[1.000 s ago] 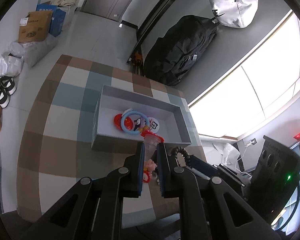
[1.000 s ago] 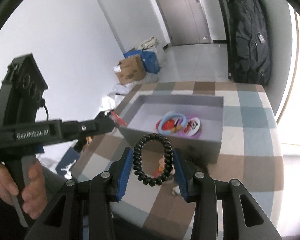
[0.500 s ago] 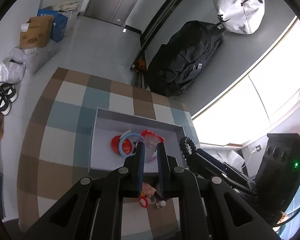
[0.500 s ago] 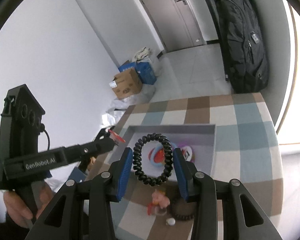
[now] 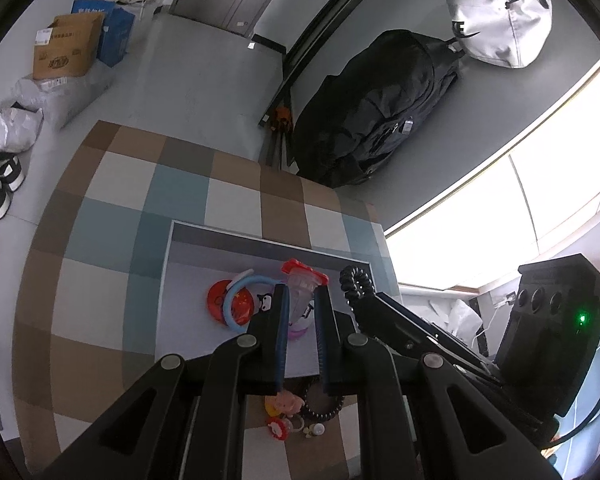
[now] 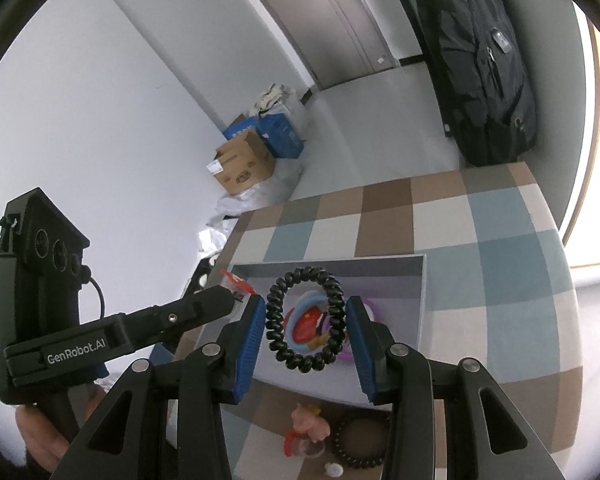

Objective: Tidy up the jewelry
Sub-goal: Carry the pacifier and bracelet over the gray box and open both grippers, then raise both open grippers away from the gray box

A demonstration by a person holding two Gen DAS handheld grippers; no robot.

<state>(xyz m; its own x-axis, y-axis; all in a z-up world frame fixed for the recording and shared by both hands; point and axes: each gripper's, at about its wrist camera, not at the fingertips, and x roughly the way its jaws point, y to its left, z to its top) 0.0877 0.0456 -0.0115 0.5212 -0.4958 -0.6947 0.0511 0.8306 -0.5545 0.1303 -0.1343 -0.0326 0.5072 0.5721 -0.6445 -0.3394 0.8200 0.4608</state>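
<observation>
L gripper [image 5: 301, 312]: jaws nearly closed, clamped on a clear plastic piece w/ red top [image 5: 302, 284], which sticks up past the fingertips. Straight beyond and below the tips sits the grey tray [image 5: 260, 245] on a checked tablecloth [image 5: 112, 216]. In the tray, just left of the L fingers: a light blue ring [image 5: 236, 300] over a red disc [image 5: 216, 304], and a small pink/purple ring [image 5: 298, 334] showing between the fingers. Behind the L fingers, nearer the camera and outside the tray: a pink figure [image 5: 284, 403], a dark beaded bracelet [image 5: 324, 400], a red-white charm [image 5: 278, 428] and a small white bit [image 5: 318, 429], all lying close together on the cloth.

R gripper [image 6: 306, 318]: jaws approx half open, holding a black spiral hair tie [image 6: 306, 318] upright between the blue pads [image 6: 250, 340], pressed at both sides. It's raised over the tray [image 6: 422, 300]; through the loop you see the blue ring and red disc below. L gripper's tip w/ the red-topped piece [image 6: 236, 282] is just to the left of the R fingers. Under the R fingers, on the cloth: pink figure [image 6: 310, 424], dark bracelet [image 6: 358, 442], white bit [image 6: 334, 469].

Far beyond both: black backpack [image 5: 380, 108], cardboard box [image 5: 66, 50].
</observation>
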